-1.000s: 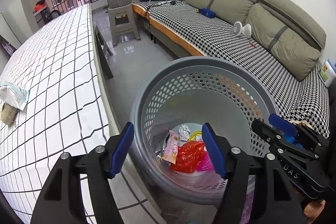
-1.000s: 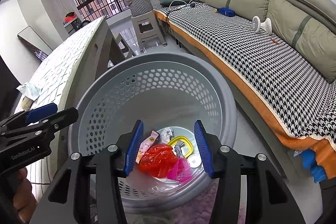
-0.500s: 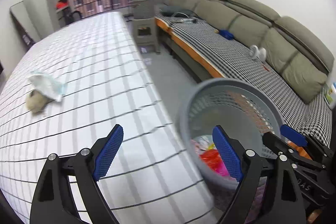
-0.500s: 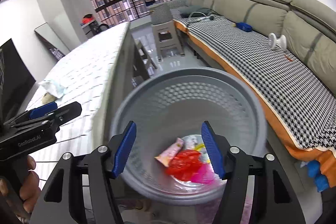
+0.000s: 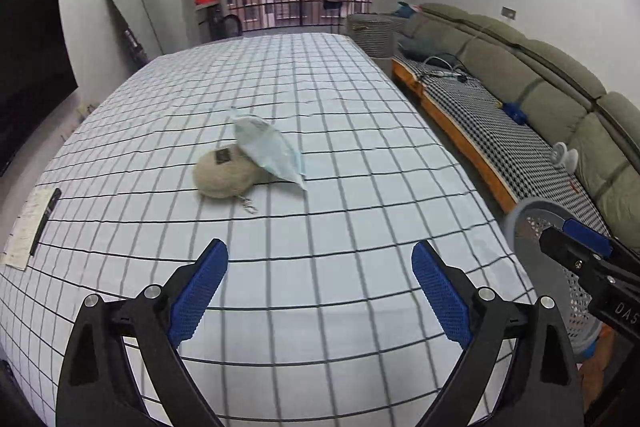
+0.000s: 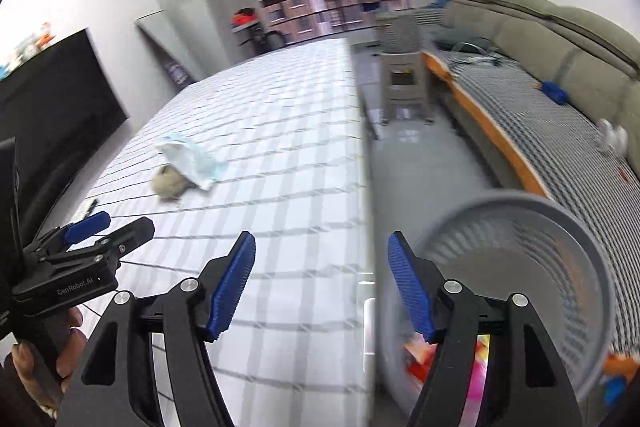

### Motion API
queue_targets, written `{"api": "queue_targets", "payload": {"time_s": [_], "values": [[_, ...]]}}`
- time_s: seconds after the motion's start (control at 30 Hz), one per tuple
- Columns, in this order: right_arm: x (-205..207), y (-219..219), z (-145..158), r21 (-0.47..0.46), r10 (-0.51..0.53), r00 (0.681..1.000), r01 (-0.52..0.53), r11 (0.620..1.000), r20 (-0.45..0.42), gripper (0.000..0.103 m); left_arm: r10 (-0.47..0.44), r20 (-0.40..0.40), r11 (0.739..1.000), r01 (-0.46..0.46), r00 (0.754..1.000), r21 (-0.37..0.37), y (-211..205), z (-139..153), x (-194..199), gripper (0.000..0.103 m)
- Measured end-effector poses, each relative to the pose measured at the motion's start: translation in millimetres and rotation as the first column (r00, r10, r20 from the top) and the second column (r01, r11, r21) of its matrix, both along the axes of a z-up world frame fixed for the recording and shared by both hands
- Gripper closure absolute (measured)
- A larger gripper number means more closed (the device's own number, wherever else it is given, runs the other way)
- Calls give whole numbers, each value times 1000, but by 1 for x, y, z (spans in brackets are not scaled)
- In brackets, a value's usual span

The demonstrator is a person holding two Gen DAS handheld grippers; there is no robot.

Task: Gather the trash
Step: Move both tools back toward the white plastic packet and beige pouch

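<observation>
While my left gripper [image 5: 320, 287] hangs over the grid-patterned table [image 5: 360, 187], its blue pads are spreading wider with nothing between them. My right gripper [image 6: 322, 285] is likewise opening and empty; its jaws straddle the table's edge, which runs down the middle of the right wrist view. Trash still to collect: a pale blue crumpled wrapper [image 5: 270, 147] at the centre of the left wrist view, leaning on a beige pouch [image 5: 224, 173] just to its left. A paper slip with a dark pen [image 5: 30, 227] lies at the left edge. The grey perforated basket [image 6: 560, 223] sits at the lower right of the right wrist view, beside the table, with red and pink scraps [image 6: 420, 367] blurred inside. Behind it runs the sofa [image 5: 540, 67].
</observation>
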State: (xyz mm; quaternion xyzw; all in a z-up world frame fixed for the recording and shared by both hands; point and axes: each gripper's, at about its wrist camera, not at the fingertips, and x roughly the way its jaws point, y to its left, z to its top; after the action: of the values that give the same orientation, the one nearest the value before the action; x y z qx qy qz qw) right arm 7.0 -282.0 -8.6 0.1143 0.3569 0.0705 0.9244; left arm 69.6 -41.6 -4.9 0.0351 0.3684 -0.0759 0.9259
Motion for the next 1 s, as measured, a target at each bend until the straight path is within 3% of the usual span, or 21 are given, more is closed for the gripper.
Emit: {"api": "queue_targets", "payload": {"time_s": [0.3,0.6,1.0], "values": [[75,93,17,-85,216,976,-215,973,-6,33,178,0,984,-178,984,8,89,-8,30,9],[131,161,7,-153,303,953,-304,940,-29,33,331,-56,942,-334,942,-33,149,-37,51,9],[187,212,-11,-190,330,942,-335,923,-62,29,351,-95,932,-357,932,-62,163,-45,56,9]]}}
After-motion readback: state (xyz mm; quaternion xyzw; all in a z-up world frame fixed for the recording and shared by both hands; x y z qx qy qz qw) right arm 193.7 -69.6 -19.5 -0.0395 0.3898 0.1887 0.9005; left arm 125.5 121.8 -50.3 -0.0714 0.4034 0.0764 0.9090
